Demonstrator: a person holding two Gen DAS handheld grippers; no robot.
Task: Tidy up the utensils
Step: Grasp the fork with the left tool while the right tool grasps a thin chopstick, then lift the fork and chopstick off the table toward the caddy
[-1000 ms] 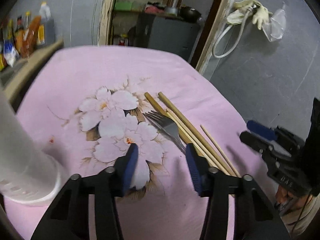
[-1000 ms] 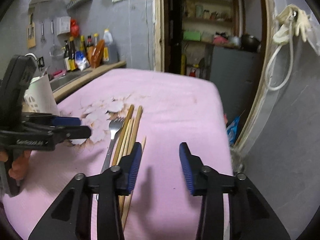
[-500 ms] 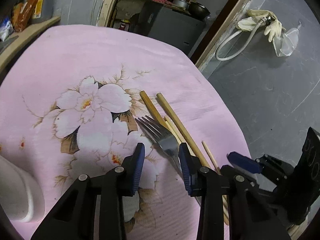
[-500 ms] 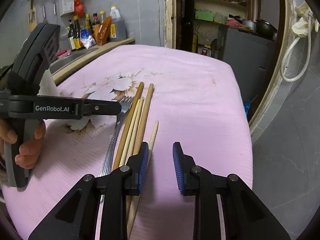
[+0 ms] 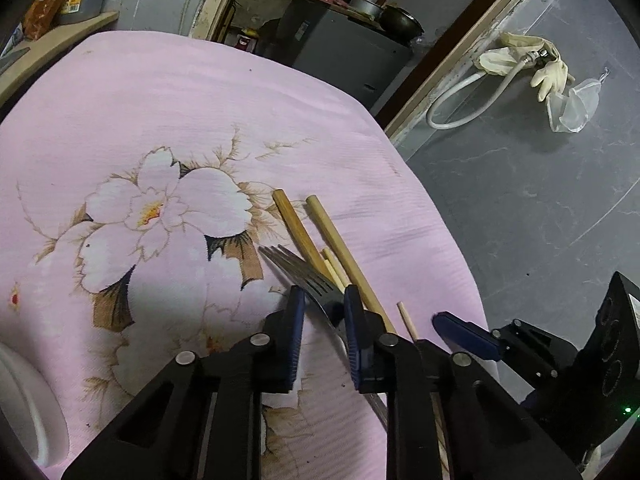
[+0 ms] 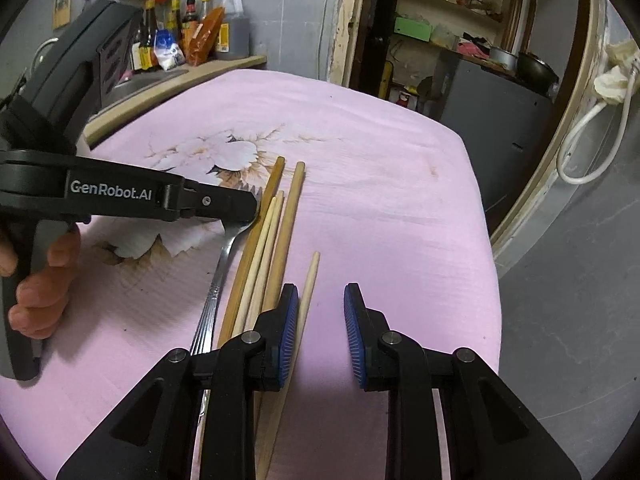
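Note:
A metal fork lies on the pink flowered tablecloth beside several wooden chopsticks. My left gripper is low over the fork's neck with its jaws narrowly apart on either side of it; I cannot tell whether they press it. In the right wrist view the fork and chopsticks lie side by side, and the left gripper covers the fork's head. My right gripper is open and empty, just right of one thin chopstick.
A white container stands at the table's left near edge. Bottles stand on a counter beyond the table's far left. A dark cabinet stands behind the table. The table's right edge drops to a grey floor.
My left gripper moved forward and down over the fork and its jaws narrowed around the fork's neck. My right gripper moved forward along the chopsticks, narrowed, then widened again.

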